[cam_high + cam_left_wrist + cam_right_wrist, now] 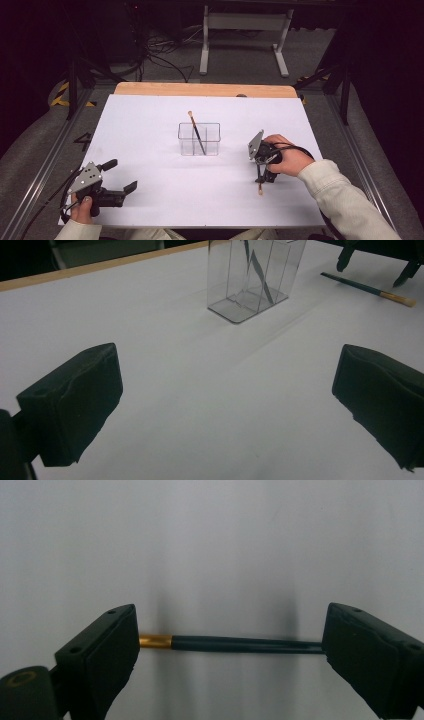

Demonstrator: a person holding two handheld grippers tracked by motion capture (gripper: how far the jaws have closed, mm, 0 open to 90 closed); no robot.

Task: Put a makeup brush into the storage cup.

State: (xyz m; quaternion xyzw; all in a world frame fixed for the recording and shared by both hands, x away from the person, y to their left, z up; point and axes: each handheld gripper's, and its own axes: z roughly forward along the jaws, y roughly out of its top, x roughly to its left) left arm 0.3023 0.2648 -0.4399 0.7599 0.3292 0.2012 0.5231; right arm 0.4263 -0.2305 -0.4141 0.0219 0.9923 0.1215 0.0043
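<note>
A clear plastic container (199,139) with compartments stands mid-table, and a dark-handled brush (196,132) leans inside it. A second brush (259,186) lies flat on the white sheet near the right hand. My right gripper (264,179) points straight down over it, open. In the right gripper view, that brush (240,644) and its gold ferrule (155,641) lie between the jaws of the right gripper (230,655), untouched. My left gripper (122,175) rests open at the near left with nothing in it. The left gripper view looks past the left gripper (225,405) to the container (255,280) and the lying brush (367,288).
A white sheet (150,200) covers the table, and a wooden strip (200,89) shows along its far edge. Beyond the table lie floor cables (160,47) and a metal stand (245,30).
</note>
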